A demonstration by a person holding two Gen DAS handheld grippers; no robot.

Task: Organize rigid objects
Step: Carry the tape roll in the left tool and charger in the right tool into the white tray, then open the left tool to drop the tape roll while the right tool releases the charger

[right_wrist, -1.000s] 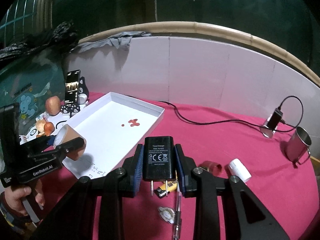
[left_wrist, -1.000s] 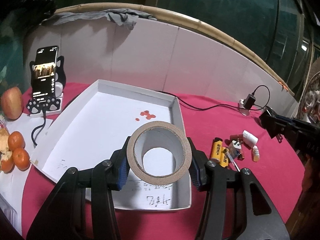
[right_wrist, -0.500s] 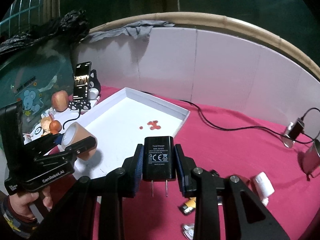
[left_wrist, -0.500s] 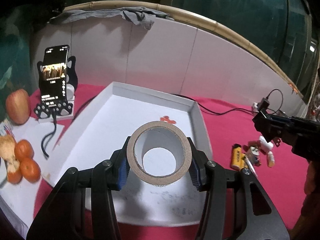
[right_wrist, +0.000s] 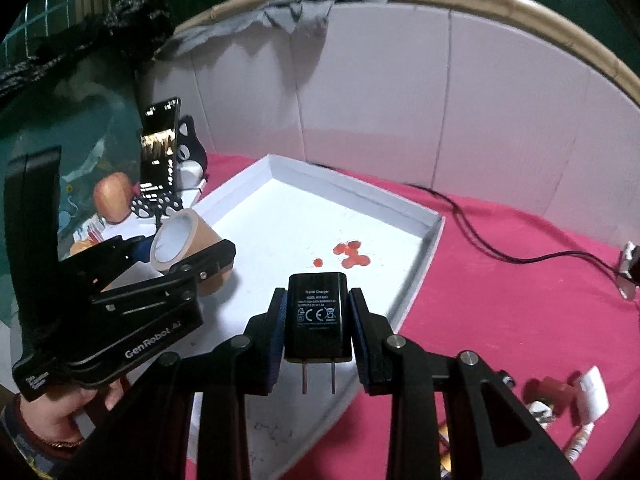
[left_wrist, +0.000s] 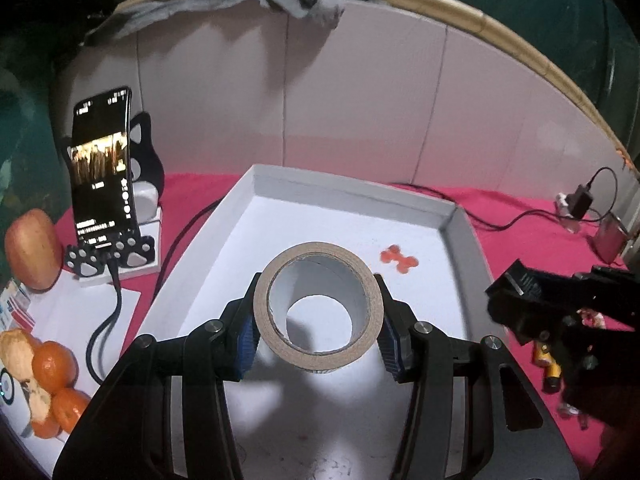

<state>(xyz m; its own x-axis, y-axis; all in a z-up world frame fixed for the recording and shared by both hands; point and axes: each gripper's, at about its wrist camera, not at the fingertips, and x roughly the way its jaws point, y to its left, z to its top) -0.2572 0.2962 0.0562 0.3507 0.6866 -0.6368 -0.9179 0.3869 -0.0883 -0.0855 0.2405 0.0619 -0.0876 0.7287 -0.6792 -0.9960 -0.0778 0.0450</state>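
Now the left gripper (left_wrist: pixel 318 322) clenches a brown cardboard-core tape roll (left_wrist: pixel 318 314) between its fingers, the right gripper (right_wrist: pixel 319 330) a black plastic wall charger (right_wrist: pixel 319 316), both above the shallow white cardboard tray (left_wrist: pixel 448 216) just below and ahead.

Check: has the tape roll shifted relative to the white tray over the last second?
Yes. The tape roll has advanced from the near edge over the white tray, toward its red stain.

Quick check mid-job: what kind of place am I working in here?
Probably a home table set up for recording, not a workshop: a red tablecloth, a smartphone on a cat-shaped stand charging beside an apple and tangerines, and a white panel backdrop behind.
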